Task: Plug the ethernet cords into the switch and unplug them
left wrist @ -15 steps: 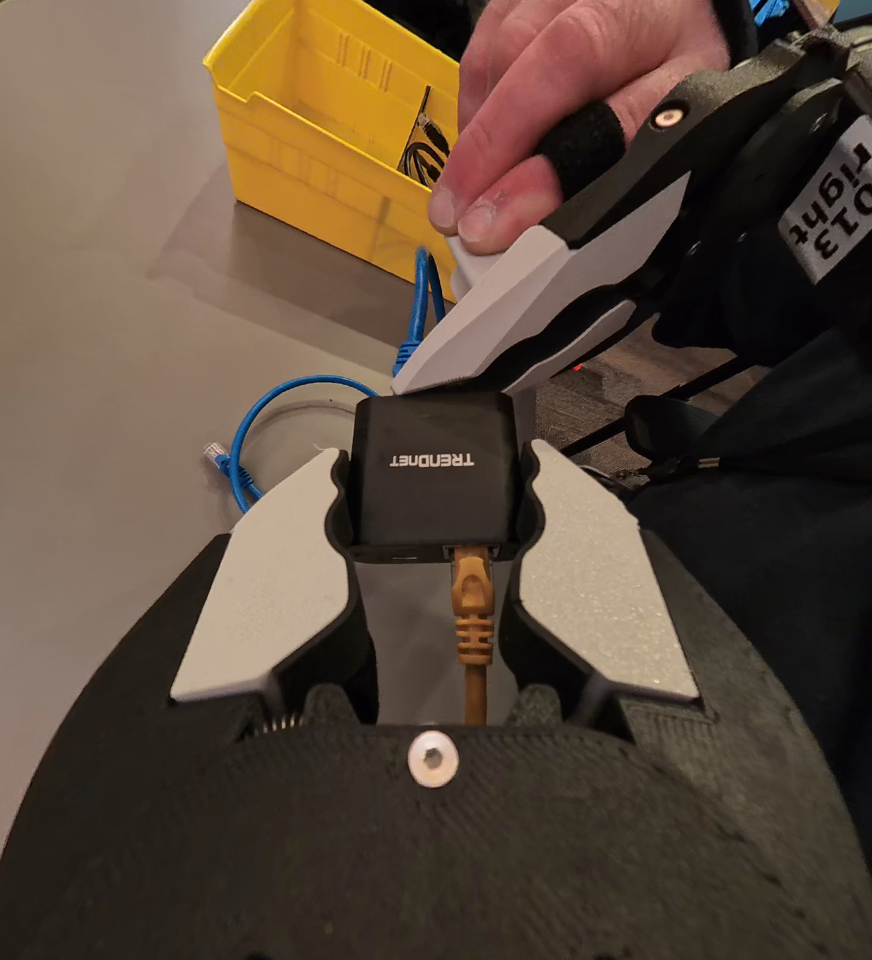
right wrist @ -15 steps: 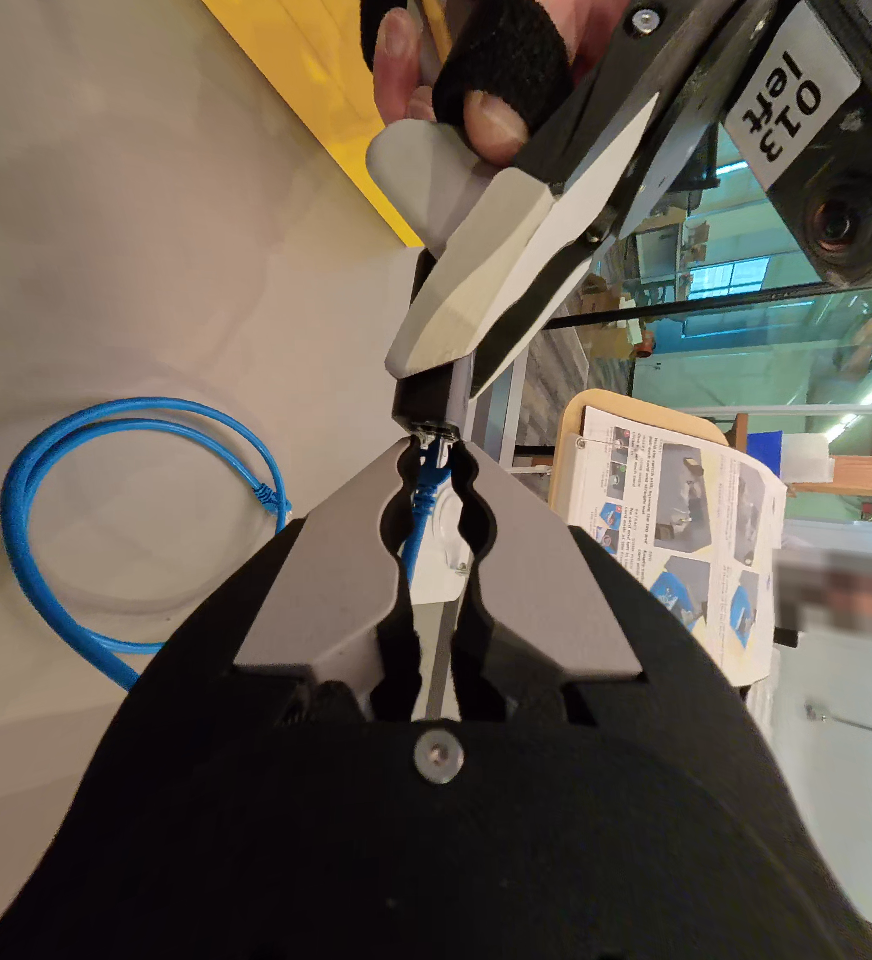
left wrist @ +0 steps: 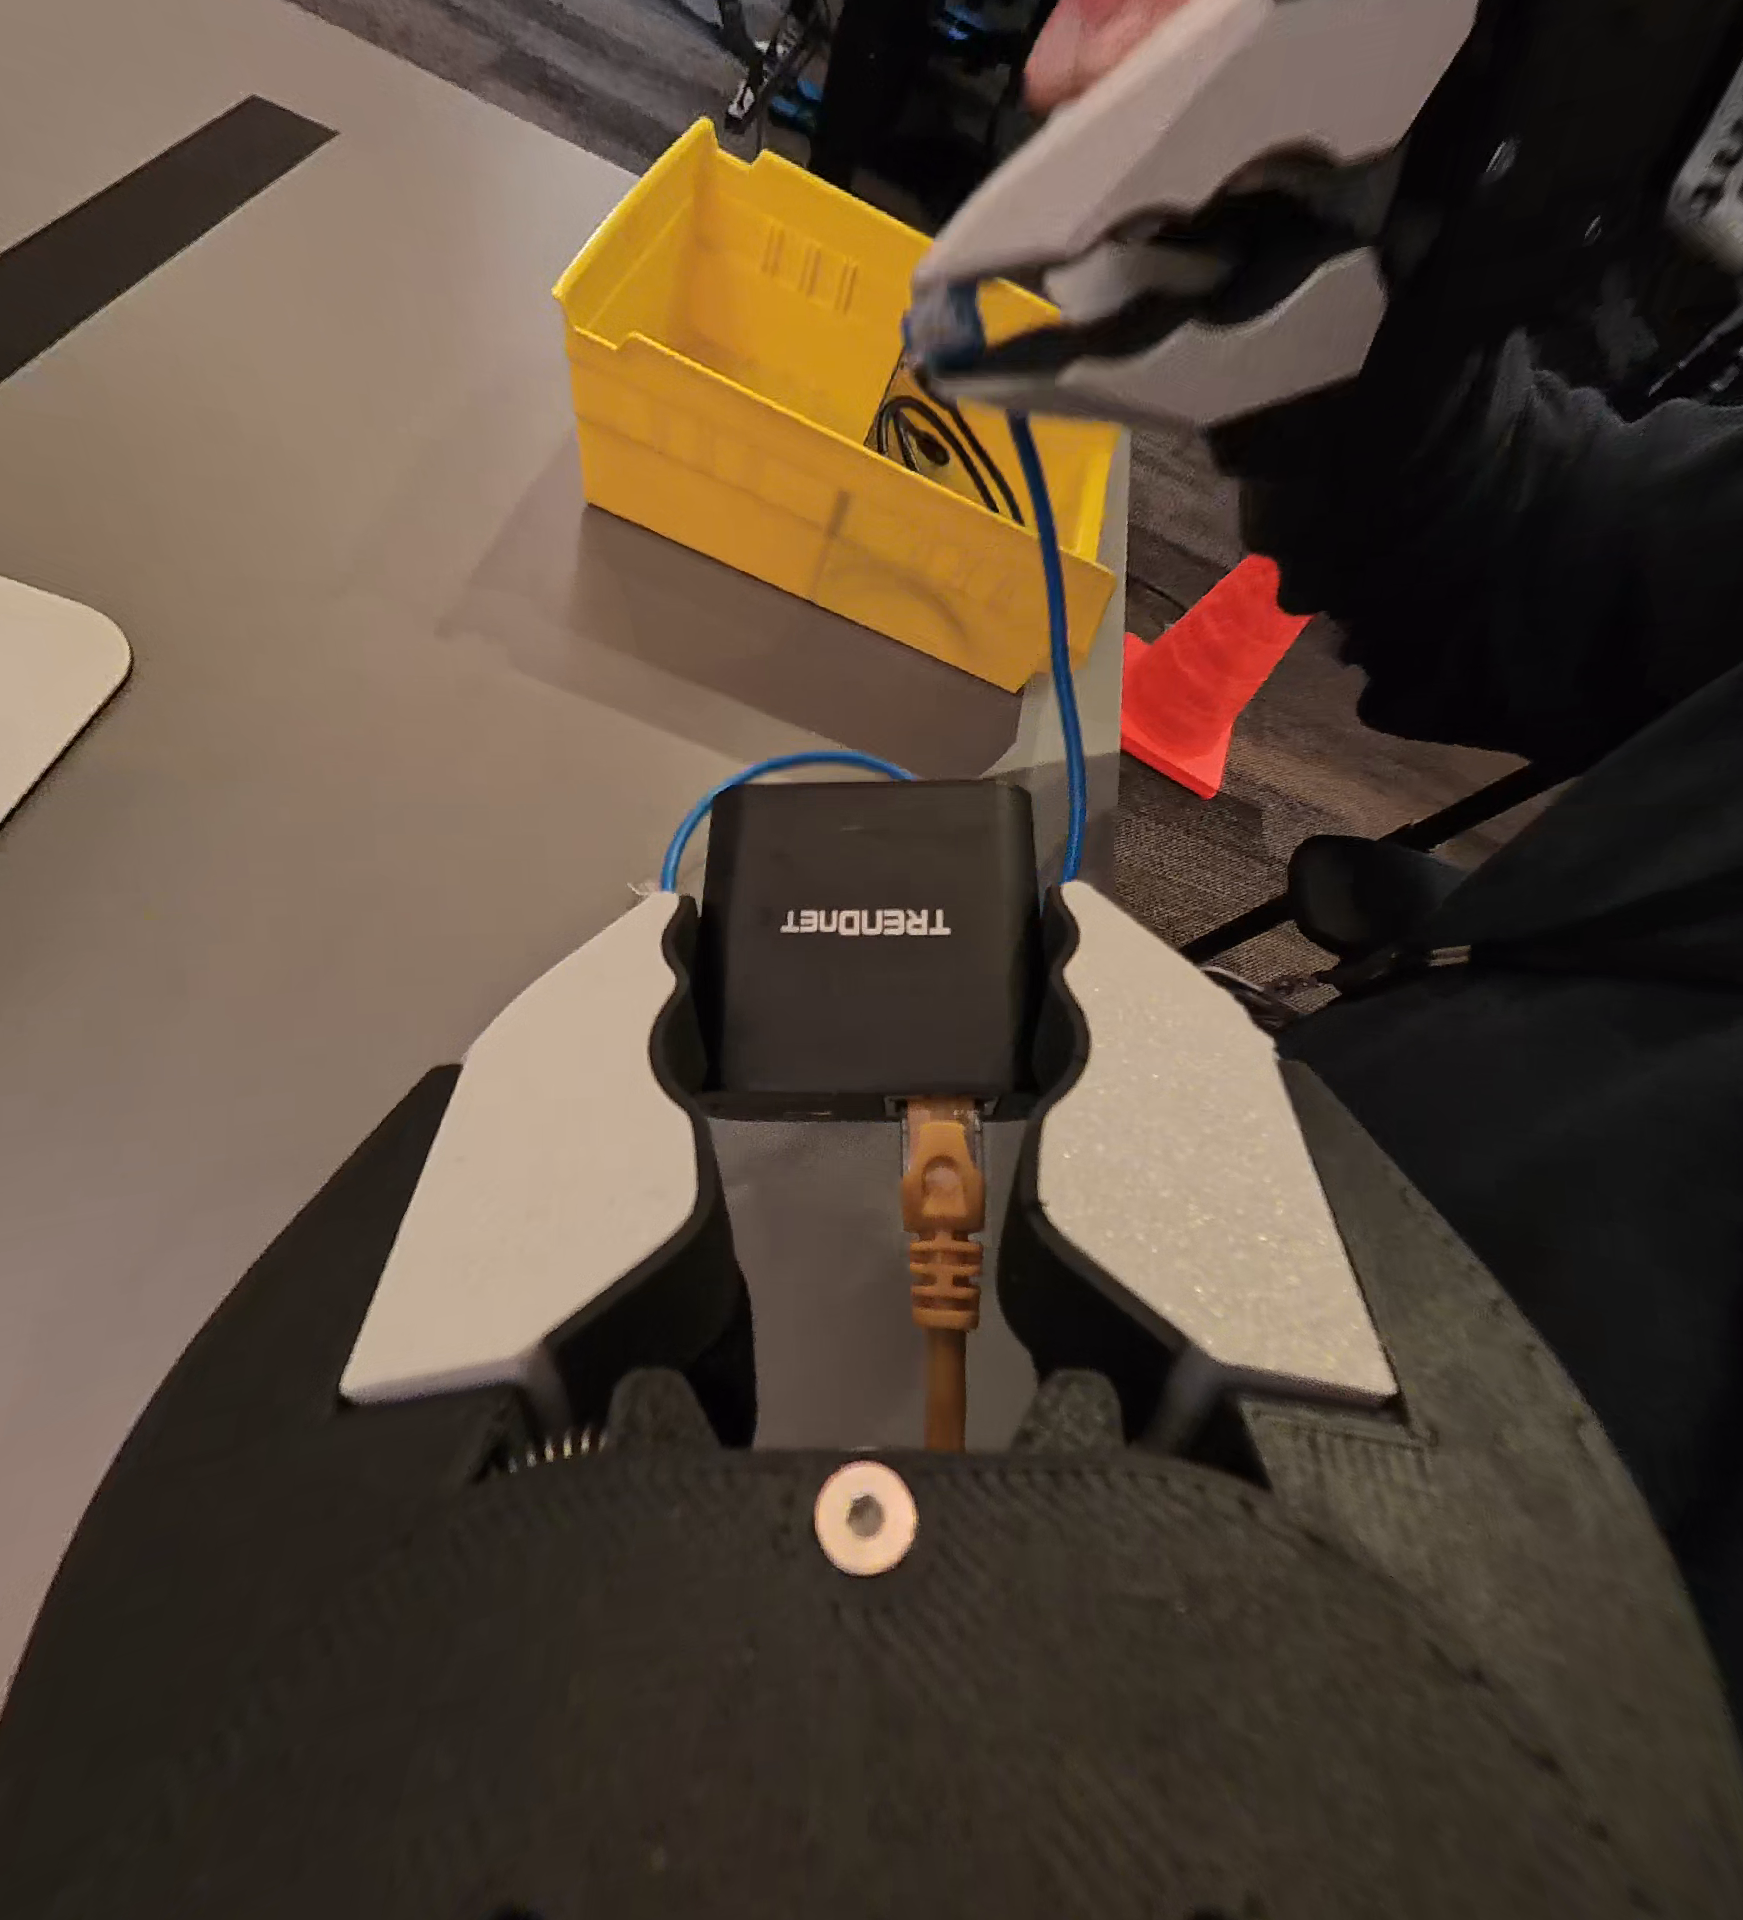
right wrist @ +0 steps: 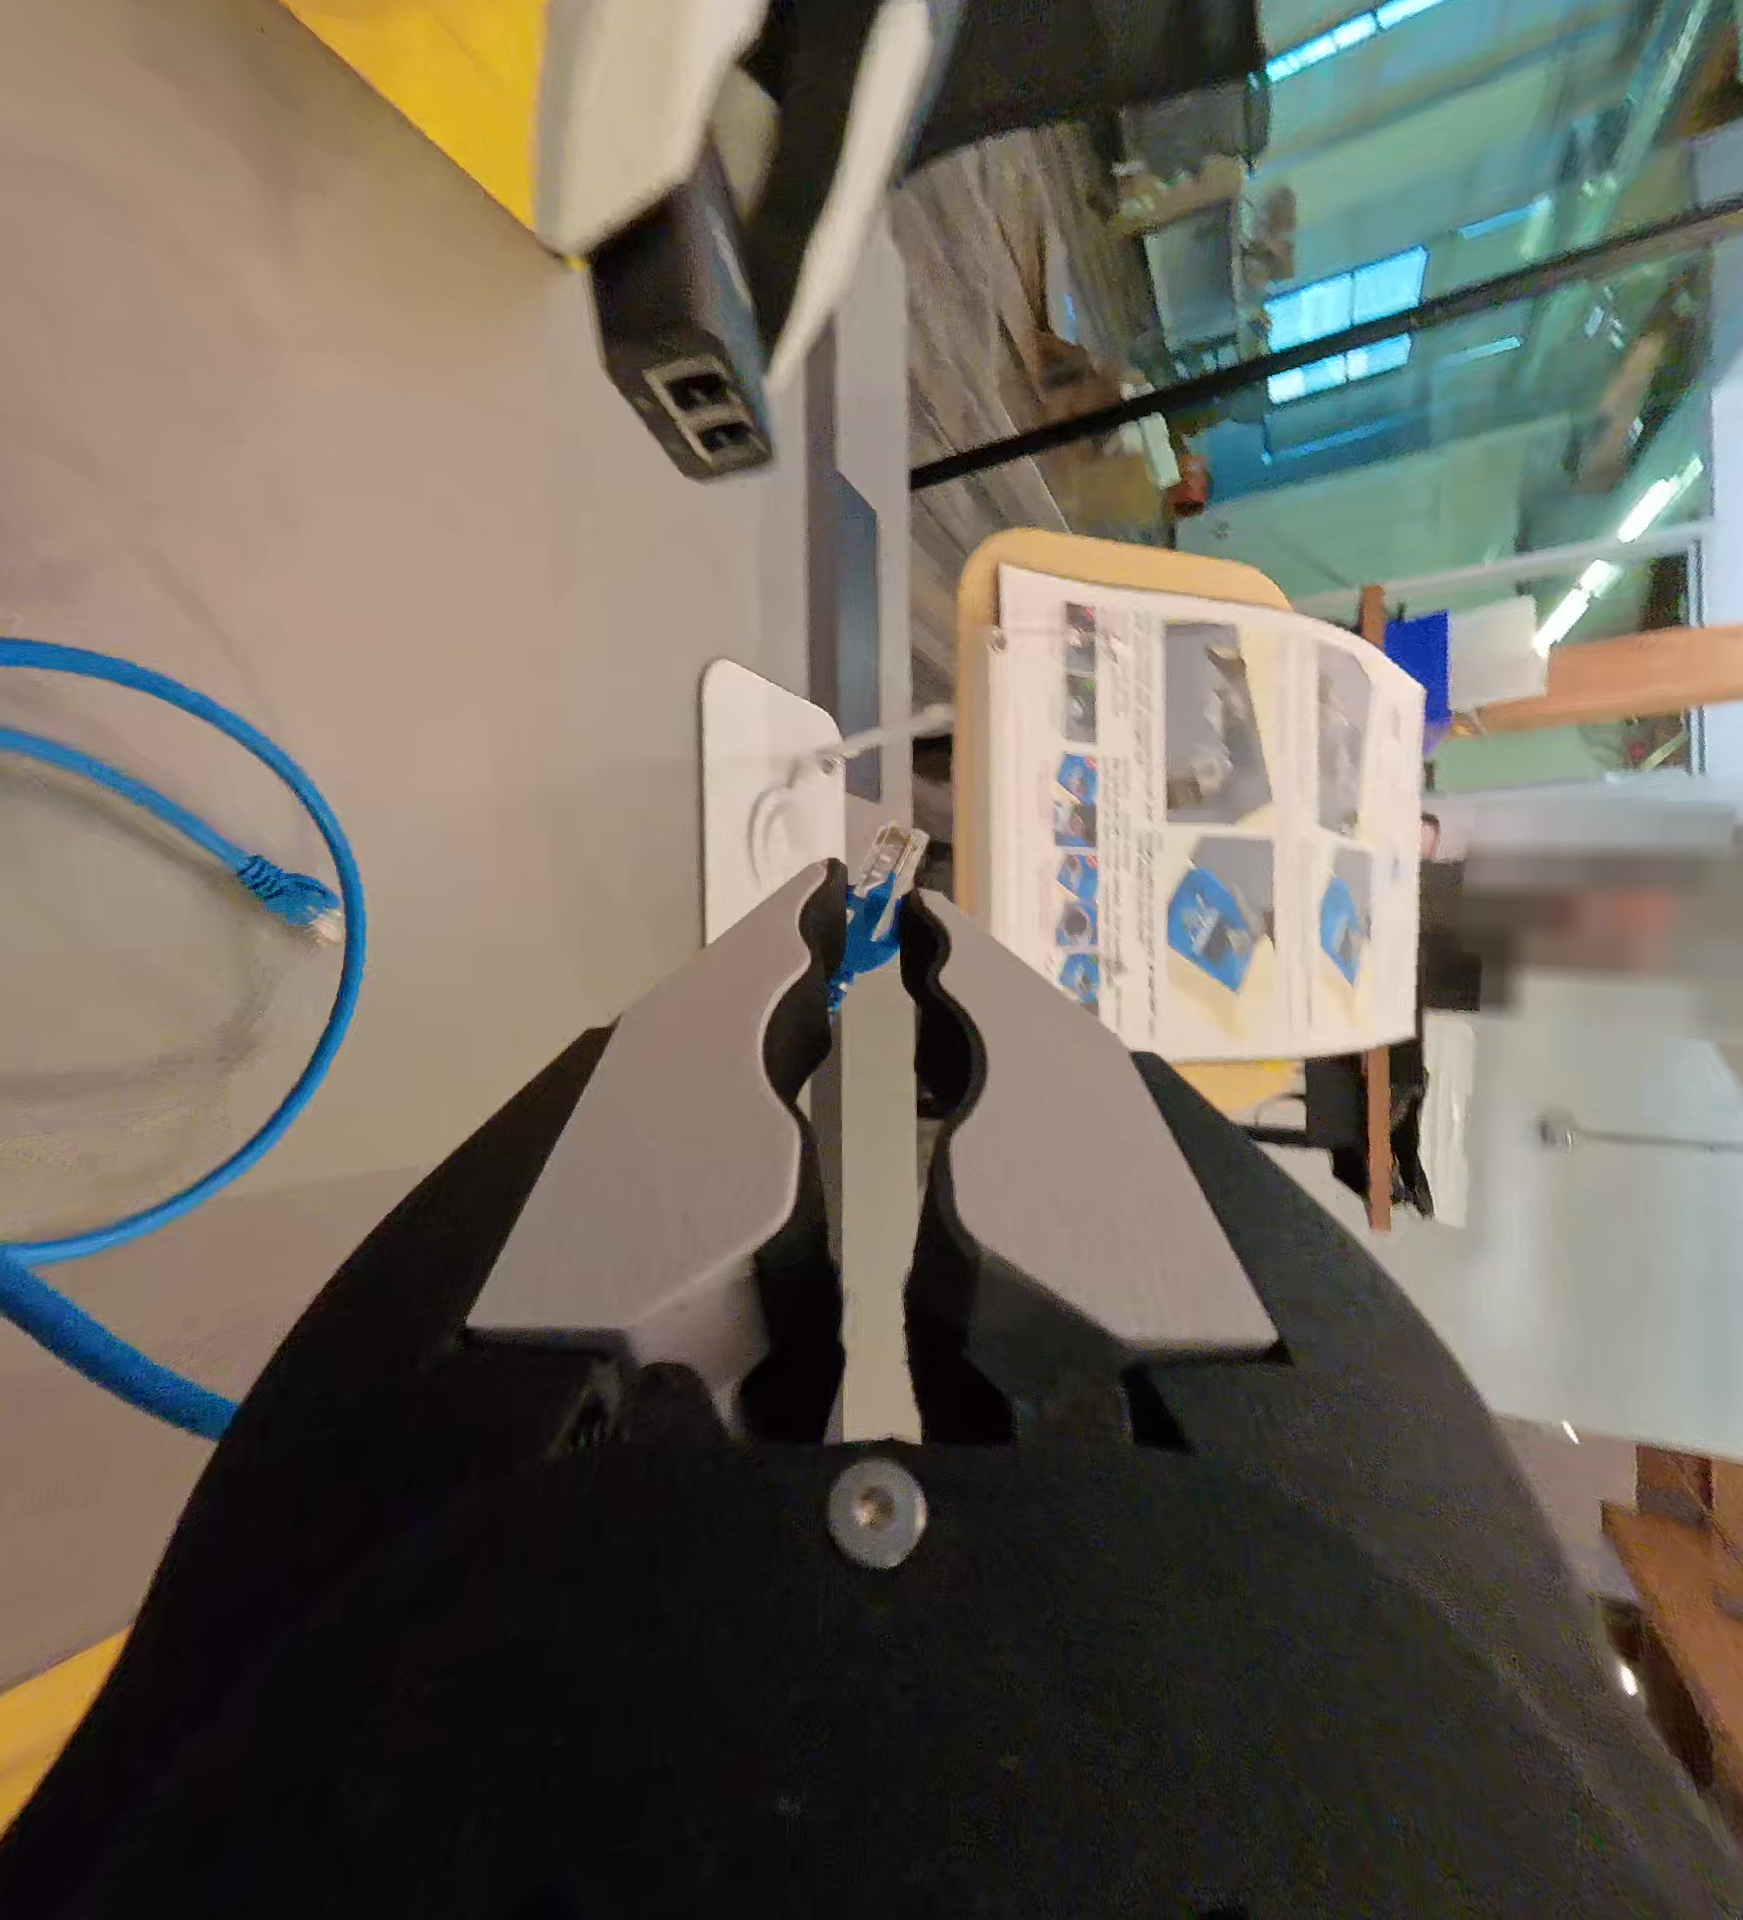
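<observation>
The grey table [left wrist: 275, 644] carries everything, and a yellow bin [left wrist: 742, 416] with a black wire coiled in it is set at the far edge, well clear of the work, probably as storage for spare parts. Nearer, the black switch [left wrist: 867, 935] is held just above the tabletop, clamped by its two sides between the fingers of the left gripper [left wrist: 867, 997]. It appears to be gripped this way so that it cannot slide when a plug is pushed in or pulled out, and so that both port faces are left uncovered. In the near face an orange cord [left wrist: 942, 1247] is seated, its lead running back between the fingers.

The right gripper [right wrist: 872, 920] is closed on the boot of a blue cord [right wrist: 872, 925], with the clear plug tip left sticking out past the fingertips, free to enter a port. From the right wrist view the two sockets on the switch's far face [right wrist: 706, 416] are seen empty, and the plug is held well apart from them, so this cord is judged to be out of the switch. The rest of the blue cord is looped on the table, its other plug [right wrist: 290, 904] lying loose.
</observation>
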`<state>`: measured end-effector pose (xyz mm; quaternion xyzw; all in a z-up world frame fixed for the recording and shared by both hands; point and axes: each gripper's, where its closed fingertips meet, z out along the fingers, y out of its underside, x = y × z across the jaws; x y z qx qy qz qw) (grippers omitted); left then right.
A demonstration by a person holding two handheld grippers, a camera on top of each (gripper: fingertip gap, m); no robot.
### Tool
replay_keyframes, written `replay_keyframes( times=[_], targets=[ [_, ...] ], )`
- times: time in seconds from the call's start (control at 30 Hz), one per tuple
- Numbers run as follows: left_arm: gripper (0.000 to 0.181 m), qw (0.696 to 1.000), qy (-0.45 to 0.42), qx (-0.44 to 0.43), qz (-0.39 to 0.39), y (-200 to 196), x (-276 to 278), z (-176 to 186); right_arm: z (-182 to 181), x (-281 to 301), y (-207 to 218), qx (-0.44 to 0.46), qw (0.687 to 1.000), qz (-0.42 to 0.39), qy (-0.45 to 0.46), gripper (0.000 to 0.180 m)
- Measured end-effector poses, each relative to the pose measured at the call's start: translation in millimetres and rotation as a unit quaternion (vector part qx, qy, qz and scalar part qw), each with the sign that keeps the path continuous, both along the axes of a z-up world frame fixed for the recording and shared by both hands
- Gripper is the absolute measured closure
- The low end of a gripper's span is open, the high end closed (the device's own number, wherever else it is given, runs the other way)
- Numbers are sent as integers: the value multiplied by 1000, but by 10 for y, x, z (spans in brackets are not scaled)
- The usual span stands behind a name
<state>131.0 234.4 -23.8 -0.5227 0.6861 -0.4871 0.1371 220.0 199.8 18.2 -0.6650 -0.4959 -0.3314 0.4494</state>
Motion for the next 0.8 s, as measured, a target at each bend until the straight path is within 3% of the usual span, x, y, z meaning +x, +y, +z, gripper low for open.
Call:
replay_keyframes(
  times=[0.23, 0.37, 0.5, 0.67, 0.8],
  targets=[
    [119, 1000, -7, 11, 6, 22, -3, 46, 803, 606, -332, 88, 992, -92, -1, 171],
    [119, 1000, -5, 12, 4, 21, -7, 28, 1340, 1054, -680, 139, 978, -158, -12, 170],
    [119, 1000, 1, 17, 2, 8, 3, -25, 1648, 1445, -1077, 170, 961, -219, -16, 171],
    [119, 1000, 6, 19, -1, -11, 13, -65, 1619, 1769, -1509, 179, 943, -279, 2, 171],
    [119, 1000, 7, 21, 1, -9, 22, -89, 1074, 2061, -1731, 151, 928, -339, 12, 170]
  ],
)
